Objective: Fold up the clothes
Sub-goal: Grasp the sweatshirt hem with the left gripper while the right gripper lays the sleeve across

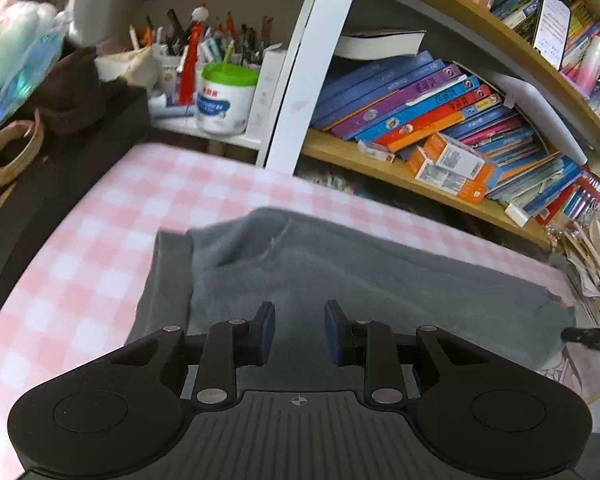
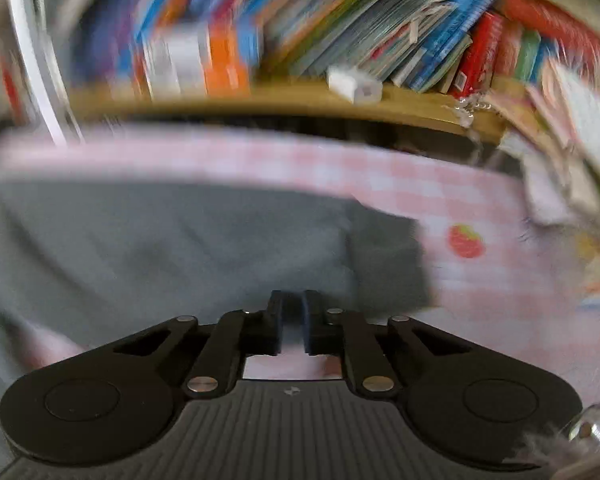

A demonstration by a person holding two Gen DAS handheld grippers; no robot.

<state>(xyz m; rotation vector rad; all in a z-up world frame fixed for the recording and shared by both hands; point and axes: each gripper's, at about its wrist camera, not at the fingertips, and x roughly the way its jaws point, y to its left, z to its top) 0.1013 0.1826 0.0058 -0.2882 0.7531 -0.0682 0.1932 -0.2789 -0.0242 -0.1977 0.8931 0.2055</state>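
A soft grey cloth garment lies spread out on a table covered with a pink and white checked cloth. One end of the grey garment is folded over into a darker band at its left edge. In the right wrist view a small red strawberry picture shows on the checked cloth, just beside the garment's far corner.

The left gripper hangs over the grey garment with its two blue pads apart and nothing between them. The right gripper sits low over the near edge of the same garment. Its fingers are closed together with only a thin slit left, and no cloth can be seen between them. That view is blurry.

Behind the table stands a wooden bookshelf packed with leaning colourful books. A white post rises beside it. To the left are a white tub with a green lid and cups full of pens.
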